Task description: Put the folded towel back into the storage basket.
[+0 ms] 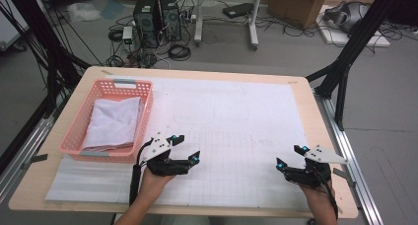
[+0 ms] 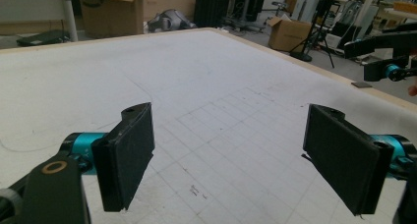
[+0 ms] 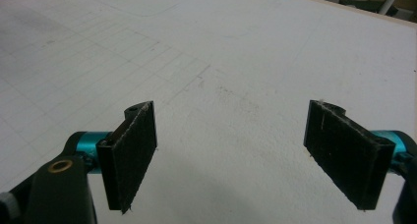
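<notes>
Apparently ready to begin, the left gripper (image 1: 189, 147) and right gripper (image 1: 291, 157) hover wide open and empty over the white mat (image 1: 236, 116); the folded cloth (image 1: 114, 122) sits in the pink basket (image 1: 79, 122) just beyond the left one

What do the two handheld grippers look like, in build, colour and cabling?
Both are alike: the left gripper and right gripper have black bodies, teal joints and a grey three-cornered plate on top. Each has flat rectangular black pads with fraying edges. A black cable trails from each. No sleeves show.
</notes>
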